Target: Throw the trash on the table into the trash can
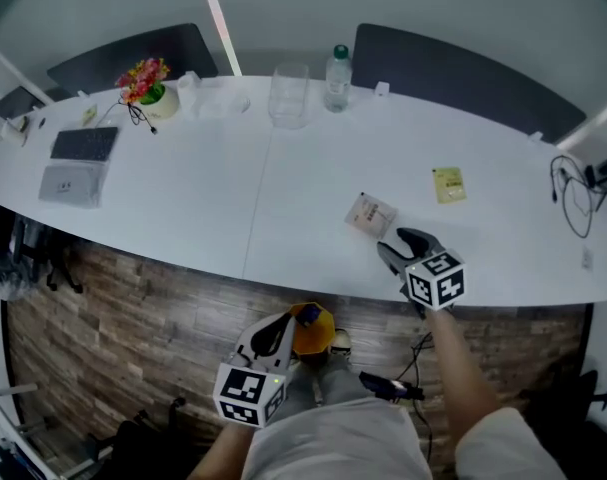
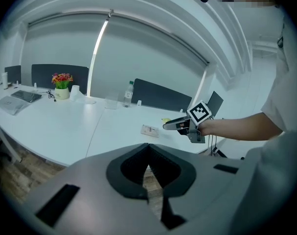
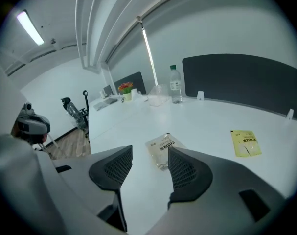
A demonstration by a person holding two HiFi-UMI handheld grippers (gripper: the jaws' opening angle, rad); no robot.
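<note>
Seen from above, the left gripper (image 1: 286, 330) sits closest to the person, held low over a wood-plank floor (image 1: 133, 308) on the near side of the table. Its jaws are closed together, with nothing between them. Just beside its tip is a rounded orange object (image 1: 315, 336); what it is cannot be made out.

A little farther out and to the right, the right gripper (image 3: 149, 151) is stretched over the near edge of a long, curved white table (image 1: 203, 203). Its jaws stand apart and grip nothing. Just beyond its fingertips a pale printed packet (image 1: 370, 214) lies flat on the table; in the right gripper view it shows through the gap between the jaws, apart from both pads. Farther right and a bit deeper on the table lies a small yellow packet (image 1: 449, 184), also flat and well apart from the gripper.

Along the far edge of the table stand a clear plastic water bottle (image 1: 337, 76), an empty clear cup (image 1: 288, 96) just to its left, and a small pot of red and yellow flowers (image 1: 146, 83). An open laptop (image 1: 78, 158) rests at the far left end. Black cables (image 1: 571, 193) lie on the table's right end. Dark panels (image 1: 463, 68) rise behind the table.
</note>
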